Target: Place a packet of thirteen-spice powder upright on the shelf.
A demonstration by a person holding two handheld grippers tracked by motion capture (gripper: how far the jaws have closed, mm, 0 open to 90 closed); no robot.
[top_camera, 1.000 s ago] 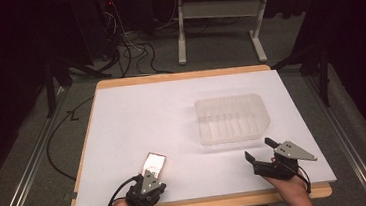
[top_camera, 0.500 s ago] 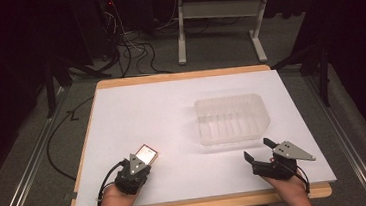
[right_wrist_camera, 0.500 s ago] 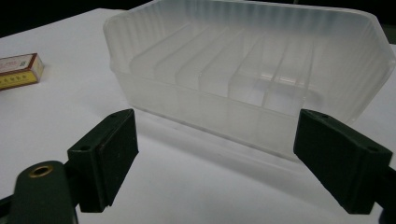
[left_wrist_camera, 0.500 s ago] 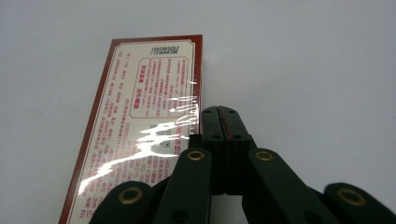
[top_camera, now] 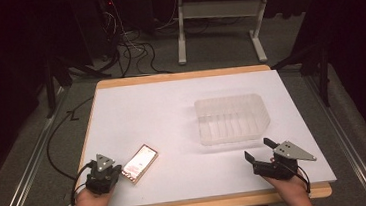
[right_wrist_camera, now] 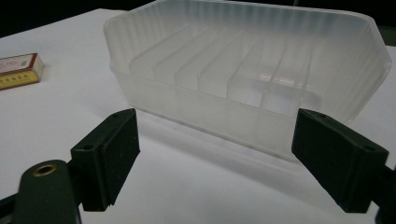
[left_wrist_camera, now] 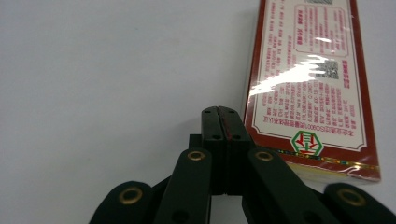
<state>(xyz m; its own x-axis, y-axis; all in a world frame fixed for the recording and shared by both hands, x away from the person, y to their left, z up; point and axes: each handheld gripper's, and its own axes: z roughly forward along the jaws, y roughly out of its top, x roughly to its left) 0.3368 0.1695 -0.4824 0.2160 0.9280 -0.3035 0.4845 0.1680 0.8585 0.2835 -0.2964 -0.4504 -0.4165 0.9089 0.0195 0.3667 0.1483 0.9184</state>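
One box had slid leftward, nudged by the left gripper, jaws pressed together; right gripper waited, spread, before the tray.

- In the left gripper view, the red-and-cream box runs off the top edge, so its far end is cut off.
- Its near corner sits behind the left gripper.
- Its small print is too fine to read.
- In the right gripper view, the box is cut by the left edge.
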